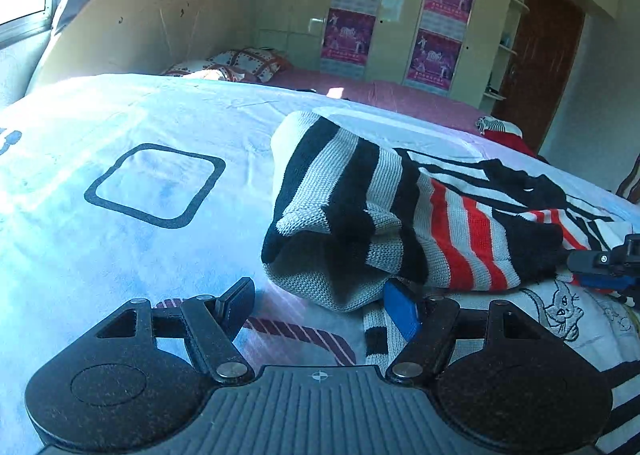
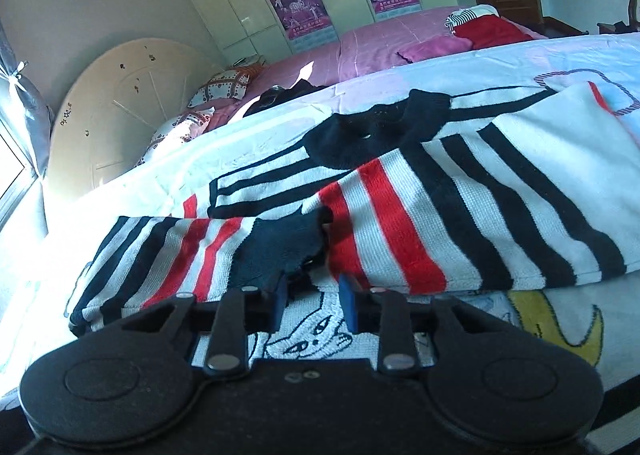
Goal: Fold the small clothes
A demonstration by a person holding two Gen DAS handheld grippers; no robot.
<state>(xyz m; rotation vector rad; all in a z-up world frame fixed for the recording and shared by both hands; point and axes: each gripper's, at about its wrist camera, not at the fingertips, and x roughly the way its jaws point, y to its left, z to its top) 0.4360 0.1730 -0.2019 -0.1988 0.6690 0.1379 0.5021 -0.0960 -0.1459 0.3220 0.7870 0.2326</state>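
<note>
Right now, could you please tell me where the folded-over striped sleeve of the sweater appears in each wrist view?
Left wrist view: the striped sleeve fills the centre and right, bunched just ahead of the left tongs.
Right wrist view: it lies low on the left, its dark cuff end just above the right tongs.
Shared landmark: the cat drawing on the white fabric, at lower right and bottom centre.

A bed covered by a pale printed sheet fills the lower frame. A striped knit sweater lies across its middle. At upper right, red clothing rests on a pink cover; patterned pillows sit at upper left.
</note>
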